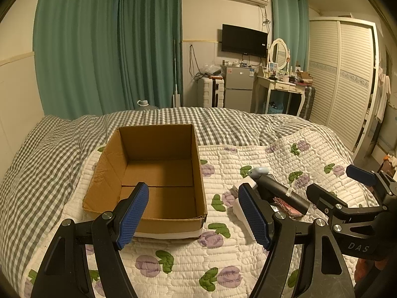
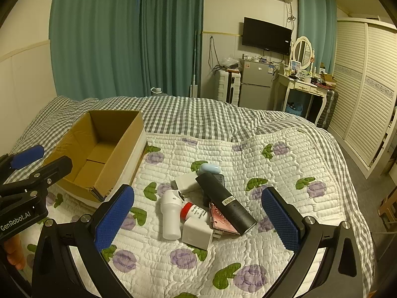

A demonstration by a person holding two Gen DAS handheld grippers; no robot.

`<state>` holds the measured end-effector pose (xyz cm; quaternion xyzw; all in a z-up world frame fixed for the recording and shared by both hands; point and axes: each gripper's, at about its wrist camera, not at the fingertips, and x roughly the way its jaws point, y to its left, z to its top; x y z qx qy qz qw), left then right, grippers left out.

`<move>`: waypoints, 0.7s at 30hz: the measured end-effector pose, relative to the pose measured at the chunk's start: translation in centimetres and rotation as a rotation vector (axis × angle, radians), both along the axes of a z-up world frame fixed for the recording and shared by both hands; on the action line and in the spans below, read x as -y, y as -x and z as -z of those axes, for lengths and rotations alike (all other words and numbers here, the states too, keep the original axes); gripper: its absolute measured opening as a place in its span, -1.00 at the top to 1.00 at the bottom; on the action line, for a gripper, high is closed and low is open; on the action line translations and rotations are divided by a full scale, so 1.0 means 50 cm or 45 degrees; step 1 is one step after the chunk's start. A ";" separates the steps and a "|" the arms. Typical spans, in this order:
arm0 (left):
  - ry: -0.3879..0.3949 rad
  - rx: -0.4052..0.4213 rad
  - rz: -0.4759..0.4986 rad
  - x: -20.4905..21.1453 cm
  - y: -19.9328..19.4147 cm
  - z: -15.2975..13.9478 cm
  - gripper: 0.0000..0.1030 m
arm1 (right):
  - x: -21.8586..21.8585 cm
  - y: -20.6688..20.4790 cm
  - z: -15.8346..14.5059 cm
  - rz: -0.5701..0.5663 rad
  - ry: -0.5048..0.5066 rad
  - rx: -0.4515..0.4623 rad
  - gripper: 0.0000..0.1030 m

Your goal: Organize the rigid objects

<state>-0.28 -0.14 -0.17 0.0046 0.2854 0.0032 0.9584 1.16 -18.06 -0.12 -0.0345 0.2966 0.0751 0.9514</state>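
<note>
I am holding my left gripper (image 1: 194, 217) and right gripper (image 2: 197, 219), marked "GenRobot.AI" and "DAS", spread wide and gripping nothing, over a quilt-top pile (image 2: 206, 206) of white chargers, black labelled box, beside an open brown carton (image 1: 148, 171).

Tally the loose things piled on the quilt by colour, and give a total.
White: 3, a bottle and two chargers
Black: 2, a long box and a dark item under it
Light blue: 1, a case
Pink: 1, a phone
Red-capped: 1, a small bottle
Total: 8
</note>
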 end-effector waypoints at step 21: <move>0.005 -0.026 0.011 0.051 -0.012 0.002 -0.50 | 0.034 -0.008 -0.003 -0.038 0.068 0.002 -1.00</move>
